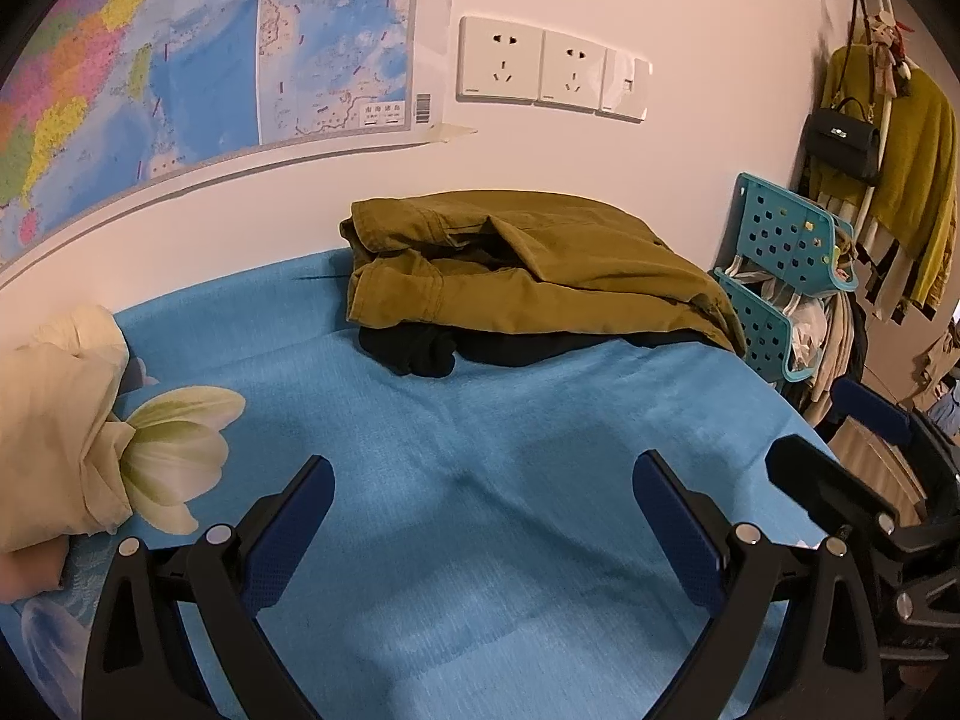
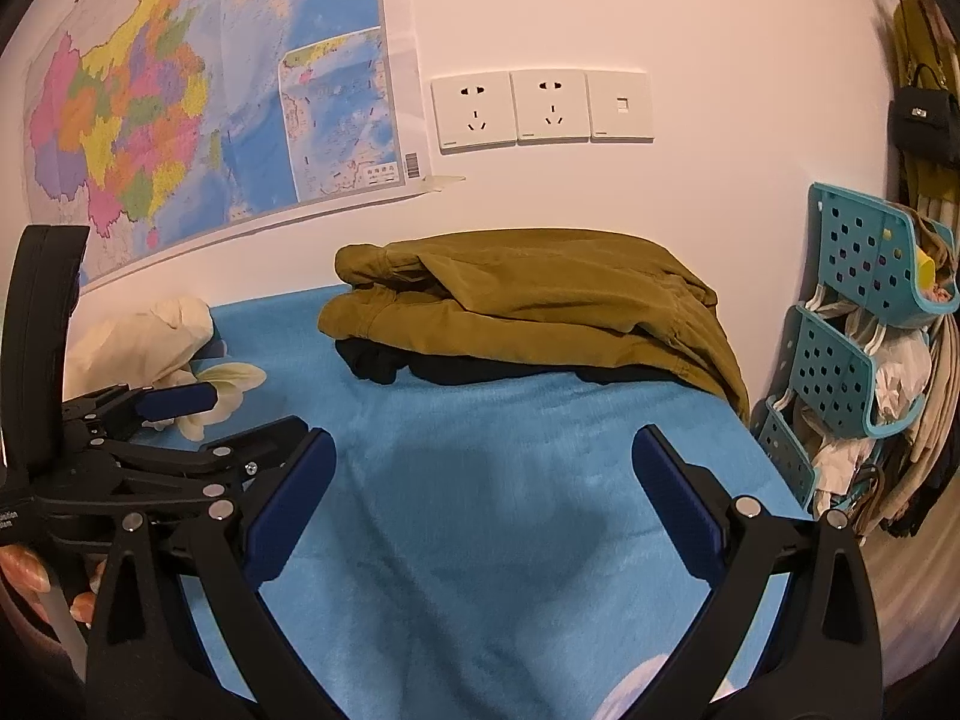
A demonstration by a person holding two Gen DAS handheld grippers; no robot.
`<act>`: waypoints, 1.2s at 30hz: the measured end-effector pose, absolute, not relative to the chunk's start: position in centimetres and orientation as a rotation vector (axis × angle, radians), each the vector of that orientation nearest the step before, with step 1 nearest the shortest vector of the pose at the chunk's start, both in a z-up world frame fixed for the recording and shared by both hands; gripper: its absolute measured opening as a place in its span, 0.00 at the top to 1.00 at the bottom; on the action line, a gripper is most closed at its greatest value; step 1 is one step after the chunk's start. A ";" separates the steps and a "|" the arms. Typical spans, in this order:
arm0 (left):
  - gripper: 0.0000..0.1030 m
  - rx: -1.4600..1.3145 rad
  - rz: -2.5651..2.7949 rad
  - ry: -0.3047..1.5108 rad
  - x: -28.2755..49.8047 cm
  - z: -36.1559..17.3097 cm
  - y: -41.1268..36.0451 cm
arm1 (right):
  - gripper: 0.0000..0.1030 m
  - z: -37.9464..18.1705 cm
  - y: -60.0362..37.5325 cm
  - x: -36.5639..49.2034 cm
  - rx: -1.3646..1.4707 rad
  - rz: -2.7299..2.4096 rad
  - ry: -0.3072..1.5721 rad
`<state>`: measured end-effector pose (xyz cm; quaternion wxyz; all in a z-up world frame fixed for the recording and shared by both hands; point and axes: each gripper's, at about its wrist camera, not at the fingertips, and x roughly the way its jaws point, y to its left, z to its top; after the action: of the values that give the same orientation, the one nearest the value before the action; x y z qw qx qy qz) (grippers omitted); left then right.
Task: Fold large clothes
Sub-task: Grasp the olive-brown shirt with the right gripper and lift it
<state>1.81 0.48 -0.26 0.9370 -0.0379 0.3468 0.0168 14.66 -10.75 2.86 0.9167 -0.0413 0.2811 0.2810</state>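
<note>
An olive-brown garment (image 1: 528, 264) lies folded in a pile against the wall at the far side of the blue bed sheet (image 1: 480, 450), on top of a black garment (image 1: 420, 351). The pile also shows in the right wrist view (image 2: 528, 294), with the black garment (image 2: 384, 363) under it. My left gripper (image 1: 483, 474) is open and empty, over the bare sheet well short of the pile. My right gripper (image 2: 483, 450) is open and empty beside it, and its fingers (image 1: 840, 480) show at the right edge of the left wrist view. The left gripper also shows at the left of the right wrist view (image 2: 228, 420).
A cream pillow (image 1: 54, 420) and a flower print (image 1: 180, 456) lie at the left. A teal perforated rack (image 2: 858, 324) with hangers stands off the bed's right edge. Clothes and a black handbag (image 1: 843, 141) hang beyond it. A map (image 2: 198, 96) and sockets (image 2: 540, 108) are on the wall.
</note>
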 end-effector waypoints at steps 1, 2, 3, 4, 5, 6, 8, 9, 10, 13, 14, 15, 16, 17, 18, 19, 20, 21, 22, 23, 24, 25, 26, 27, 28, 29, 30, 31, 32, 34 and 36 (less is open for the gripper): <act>0.07 -0.074 0.038 0.713 2.1 -0.3 0.7 | 0.05 3.0 -10.3 15.2 -0.102 0.589 0.575; 0.07 -0.073 0.045 0.716 2.4 -0.4 0.8 | 0.05 3.1 -10.1 15.5 -0.115 0.596 0.570; 0.07 -0.074 0.056 0.719 2.9 -0.5 1.2 | 0.05 3.1 -9.7 15.9 -0.130 0.598 0.567; 0.07 -0.074 0.066 0.722 3.3 -0.6 1.4 | 0.05 3.2 -9.3 16.5 -0.147 0.602 0.565; 0.07 -0.076 0.074 0.727 3.7 -0.7 1.8 | 0.05 3.3 -8.5 17.4 -0.172 0.618 0.566; 0.07 -0.085 0.080 0.734 4.4 -0.9 2.3 | 0.05 3.3 -7.9 18.3 -0.190 0.619 0.566; 0.07 -0.104 0.100 0.753 5.6 -1.2 3.4 | 0.06 3.3 -6.4 20.4 -0.227 0.632 0.568; 0.07 -0.116 0.103 0.757 6.0 -1.4 3.9 | 0.06 3.4 -5.5 21.5 -0.248 0.628 0.560; 0.07 -0.126 0.110 0.758 6.5 -1.5 4.4 | 0.06 3.3 -4.6 22.5 -0.271 0.638 0.554; 0.07 -0.132 0.148 0.764 7.9 -1.9 5.6 | 0.11 2.9 -2.1 25.0 -0.327 0.648 0.567; 0.07 -0.135 0.152 0.767 8.2 -2.1 5.9 | 0.13 2.5 -0.7 26.4 -0.350 0.658 0.582; 0.07 -0.141 0.159 0.771 8.7 -2.3 6.2 | 0.18 2.2 -0.1 26.9 -0.358 0.658 0.589; 0.07 -0.146 0.165 0.774 9.2 -2.5 6.5 | 0.21 1.9 0.8 27.7 -0.377 0.657 0.593; 0.07 -0.147 0.168 0.777 9.4 -2.6 6.5 | 0.23 1.4 1.8 28.7 -0.400 0.662 0.605; 0.07 -0.150 0.171 0.780 9.8 -2.8 6.7 | 0.27 1.0 2.7 29.5 -0.422 0.666 0.609; 0.07 -0.150 0.174 0.783 10.1 -3.0 6.8 | 0.28 0.7 3.2 30.0 -0.442 0.662 0.605; 0.07 -0.149 0.174 0.787 10.4 -3.2 6.9 | 0.31 0.2 4.0 30.8 -0.464 0.661 0.611; 0.07 -0.147 0.177 0.791 10.7 -3.4 7.0 | 0.33 -0.1 4.7 31.5 -0.485 0.664 0.618; 0.07 -0.149 0.178 0.794 11.0 -3.6 7.2 | 0.33 -0.6 5.3 32.3 -0.514 0.654 0.620; 0.07 -0.153 0.175 0.801 11.3 -3.8 7.4 | 0.33 -0.9 5.7 32.7 -0.529 0.654 0.620; 0.07 -0.153 0.179 0.803 11.4 -3.9 7.5 | 0.37 -1.0 6.1 33.0 -0.545 0.657 0.612; 0.07 -0.157 0.180 0.806 11.7 -4.1 7.7 | 0.38 -1.1 6.5 33.4 -0.566 0.664 0.594; 0.07 -0.160 0.179 0.810 11.9 -4.2 7.9 | 0.40 -1.1 6.8 33.5 -0.577 0.677 0.589; 0.07 -0.163 0.180 0.813 12.2 -4.4 8.1 | 0.57 -1.0 7.1 33.6 -0.595 0.699 0.584; 0.07 -0.165 0.180 0.815 12.4 -4.5 8.2 | 0.71 -0.9 7.3 33.5 -0.611 0.721 0.578; 0.07 -0.166 0.178 0.813 12.6 -4.5 8.5 | 0.80 -0.3 7.5 33.1 -0.651 0.737 0.549; 0.07 -0.167 0.175 0.813 12.6 -4.6 8.7 | 0.85 0.2 7.4 32.9 -0.659 0.741 0.534; 0.07 -0.170 0.168 0.810 12.7 -4.6 9.0 | 0.86 1.1 6.9 32.8 -0.648 0.749 0.526; 0.07 -0.172 0.162 0.802 12.4 -4.6 9.0 | 0.87 2.8 5.8 33.0 -0.606 0.762 0.535; 0.07 -0.170 0.137 0.774 12.3 -4.4 9.3 | 0.88 5.6 3.8 33.4 -0.544 0.758 0.521; 0.07 -0.171 0.100 0.740 12.2 -4.0 9.2 | 0.88 9.5 0.8 33.9 -0.451 0.747 0.506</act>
<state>12.23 9.18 -4.01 0.9274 -0.0836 0.3612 0.0486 33.86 0.81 9.50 0.8755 -0.2159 0.2426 0.3578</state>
